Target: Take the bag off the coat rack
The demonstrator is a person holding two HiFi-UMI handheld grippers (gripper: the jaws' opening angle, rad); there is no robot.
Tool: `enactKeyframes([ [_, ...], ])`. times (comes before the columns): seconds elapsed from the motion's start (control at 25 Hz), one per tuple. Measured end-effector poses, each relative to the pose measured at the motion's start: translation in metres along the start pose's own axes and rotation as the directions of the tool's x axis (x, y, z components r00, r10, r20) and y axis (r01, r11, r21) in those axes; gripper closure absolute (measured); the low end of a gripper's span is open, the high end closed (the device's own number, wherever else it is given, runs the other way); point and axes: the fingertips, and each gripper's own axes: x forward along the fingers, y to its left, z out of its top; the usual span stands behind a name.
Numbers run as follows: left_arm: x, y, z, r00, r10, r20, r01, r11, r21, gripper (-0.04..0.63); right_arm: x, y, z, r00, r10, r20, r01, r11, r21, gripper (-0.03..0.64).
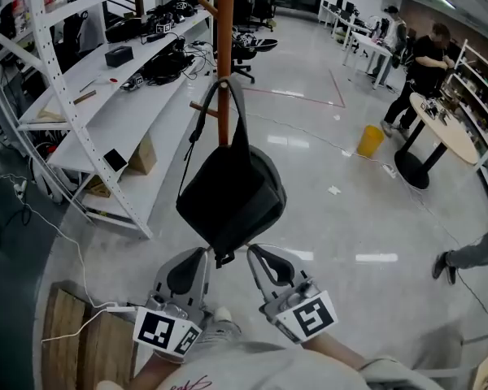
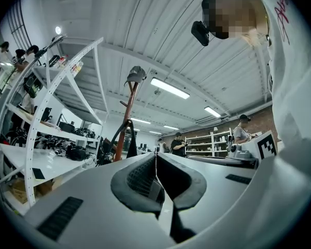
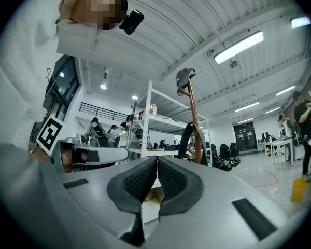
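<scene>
Head view: black bag point(image 1: 232, 192) hangs on coat rack point(image 1: 224, 47); my left gripper point(image 1: 201, 254) and right gripper point(image 1: 253, 253), both closed and empty, sit just short of the bag.

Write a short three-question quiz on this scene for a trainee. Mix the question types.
1. True or false: the black bag hangs by its strap from the coat rack.
2. The left hand-held gripper is: A) open around the strap; B) shut and empty; C) shut on the bag.
3. Fill in: the bin is ____ in colour.
Key: 1 true; 2 B; 3 yellow.
</scene>
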Motion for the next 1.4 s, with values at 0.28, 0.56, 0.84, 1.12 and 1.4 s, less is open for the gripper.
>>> enactKeyframes([
  [0.28,0.034,0.032,0.003,0.999,-0.038,-0.001,0.038,0.999,-0.005,0.575,0.042,-0.022,-0.001,1.000,-0.028,0.003,0.028,1.000,-0.013,0.597],
  [0.56,0.059,0.062,-0.003,0.997,-0.075,-0.019,0.075,0.997,-0.014,0.575,0.076,-0.037,-0.009,0.998,-0.067,0.002,0.067,0.998,-0.011,0.595],
  [0.84,0.073,0.078,-0.007,0.996,-0.085,-0.035,0.084,0.996,-0.030,0.575,0.091,-0.049,-0.012,0.996,-0.092,-0.009,0.092,0.995,-0.025,0.596],
  [1.12,0.083,0.079,-0.006,0.996,-0.080,-0.034,0.079,0.996,-0.029,0.575,0.097,-0.053,-0.012,0.998,-0.065,-0.020,0.065,0.998,-0.019,0.595],
  [1.4,0.092,0.077,-0.001,0.998,-0.056,-0.025,0.056,0.998,-0.022,0.575,0.104,-0.070,-0.009,0.996,-0.075,-0.046,0.072,0.996,-0.059,0.594],
])
